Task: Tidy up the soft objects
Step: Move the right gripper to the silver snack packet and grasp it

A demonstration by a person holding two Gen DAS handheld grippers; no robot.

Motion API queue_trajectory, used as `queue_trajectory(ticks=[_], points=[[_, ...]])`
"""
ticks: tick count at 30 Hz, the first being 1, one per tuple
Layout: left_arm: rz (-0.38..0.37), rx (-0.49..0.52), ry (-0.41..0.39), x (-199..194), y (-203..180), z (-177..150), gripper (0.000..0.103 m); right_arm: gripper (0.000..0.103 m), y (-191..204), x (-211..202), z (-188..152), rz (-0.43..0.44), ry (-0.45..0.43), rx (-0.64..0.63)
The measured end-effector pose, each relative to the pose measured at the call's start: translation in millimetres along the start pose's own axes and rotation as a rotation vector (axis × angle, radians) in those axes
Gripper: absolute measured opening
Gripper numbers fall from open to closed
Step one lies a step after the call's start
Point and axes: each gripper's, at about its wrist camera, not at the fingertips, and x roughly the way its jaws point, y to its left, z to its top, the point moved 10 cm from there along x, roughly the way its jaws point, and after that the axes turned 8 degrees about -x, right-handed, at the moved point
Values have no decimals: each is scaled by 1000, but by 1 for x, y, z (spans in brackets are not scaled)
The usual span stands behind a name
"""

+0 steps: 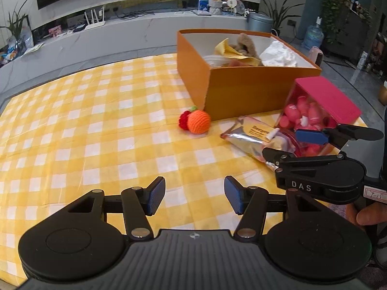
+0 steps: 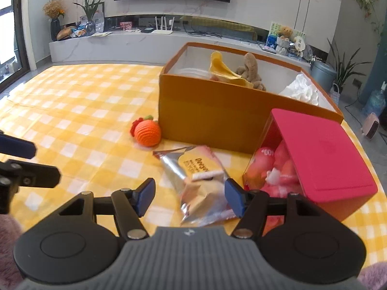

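An orange box (image 1: 241,89) (image 2: 205,113) stands on the yellow checked tablecloth and holds a brown plush toy (image 2: 250,72), a yellow cloth (image 2: 222,71) and white soft material (image 2: 302,91). A crocheted orange fruit toy (image 1: 197,122) (image 2: 146,133) lies beside the box's near corner. A silver snack pouch (image 1: 256,139) (image 2: 198,186) lies in front of the box. My left gripper (image 1: 194,197) is open and empty above bare cloth. My right gripper (image 2: 189,197) is open, its fingers on either side of the pouch's near end; it also shows in the left wrist view (image 1: 290,145).
A pink-lidded clear container (image 1: 321,111) (image 2: 314,164) of pink items lies tilted to the right of the pouch, against the box. The table's right edge (image 2: 362,145) is close behind it. A TV console and plants stand beyond the table.
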Motion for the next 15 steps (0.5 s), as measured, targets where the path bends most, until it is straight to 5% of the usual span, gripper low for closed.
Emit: queue_trajectory(ticks=[15], points=[[-75, -8, 21, 11, -9, 15, 67, 61, 0, 35, 1, -1, 9, -13]])
